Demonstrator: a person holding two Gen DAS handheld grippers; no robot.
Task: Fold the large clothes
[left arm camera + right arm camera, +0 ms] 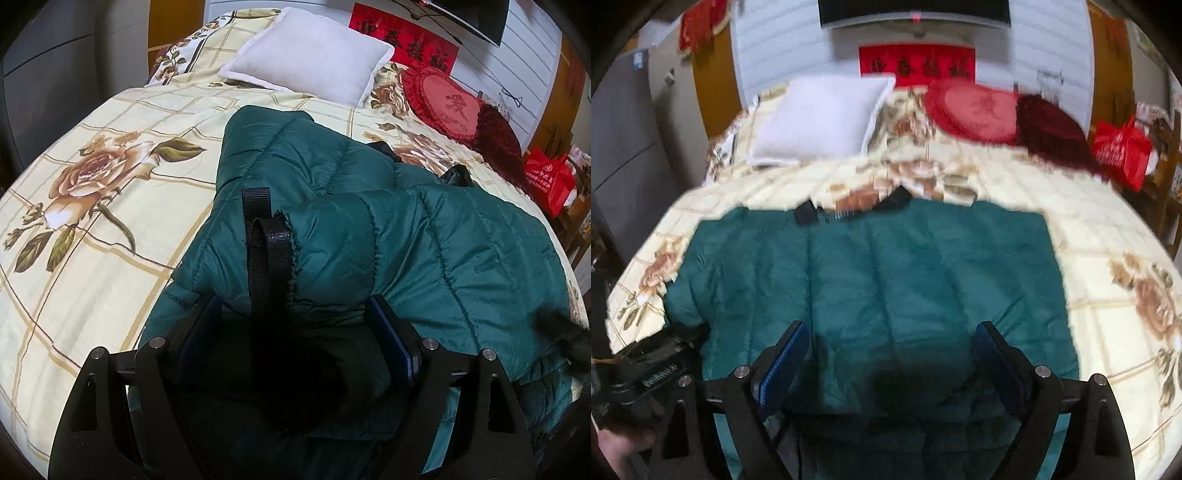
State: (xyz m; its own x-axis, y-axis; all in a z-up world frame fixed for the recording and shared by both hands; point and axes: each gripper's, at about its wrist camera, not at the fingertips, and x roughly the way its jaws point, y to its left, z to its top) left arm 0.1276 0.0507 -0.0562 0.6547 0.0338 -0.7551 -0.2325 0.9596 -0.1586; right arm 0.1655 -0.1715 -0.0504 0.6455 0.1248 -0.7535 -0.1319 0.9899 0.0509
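**Green jacket folded on the bed**

We hold the left gripper (pixel 295 325) spread wide around a bunched sleeve of the green quilted jacket (pixel 369 229), a black strap (pixel 266 251) just ahead. Our right gripper (pixel 890 350) stands apart over the jacket, gripping nothing. Beyond both lies the floral bedspread (pixel 110 221).

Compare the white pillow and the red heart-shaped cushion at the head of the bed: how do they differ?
The white pillow is square, plain and pale; the heart cushion is red, ruffled at its edge and bears lettering. The white pillow lies further left, while the heart cushion lies to its right, beside a dark red cushion. Both rest on the floral bedspread beyond the green jacket.
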